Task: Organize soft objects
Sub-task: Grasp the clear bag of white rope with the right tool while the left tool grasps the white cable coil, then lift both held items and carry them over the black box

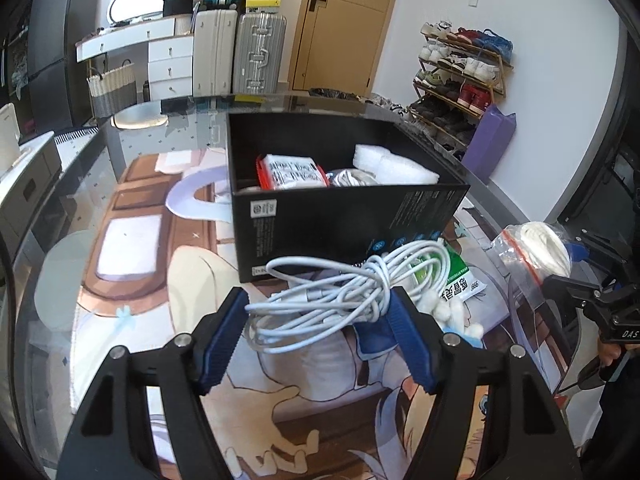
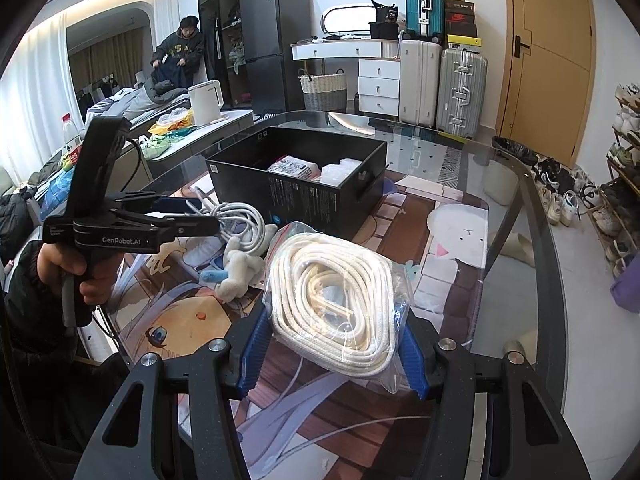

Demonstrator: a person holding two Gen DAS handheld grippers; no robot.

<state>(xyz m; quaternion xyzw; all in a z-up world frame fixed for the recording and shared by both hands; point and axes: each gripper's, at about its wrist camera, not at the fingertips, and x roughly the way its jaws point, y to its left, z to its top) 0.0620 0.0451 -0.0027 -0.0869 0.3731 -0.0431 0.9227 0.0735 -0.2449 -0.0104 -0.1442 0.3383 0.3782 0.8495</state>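
Observation:
My left gripper (image 1: 318,308) is shut on a bundle of white cable (image 1: 340,292) and holds it above the table, just in front of the black box (image 1: 348,220). My right gripper (image 2: 332,332) is shut on a clear zip bag of coiled white rope (image 2: 332,300), lifted above the table; the bag also shows in the left wrist view (image 1: 536,252). The black box (image 2: 296,176) holds a white-and-red packet (image 1: 290,172), white foam wrap (image 1: 394,164) and another cable. A small white plush toy (image 2: 238,272) and a green-and-white sachet (image 1: 460,276) lie on the table.
The glass table (image 2: 508,216) carries a printed anime mat (image 2: 452,240). Suitcases (image 2: 444,84), a white dresser (image 2: 378,80), a door and a shoe rack (image 1: 460,76) stand behind. A person (image 2: 180,52) stands at the far left by a bed.

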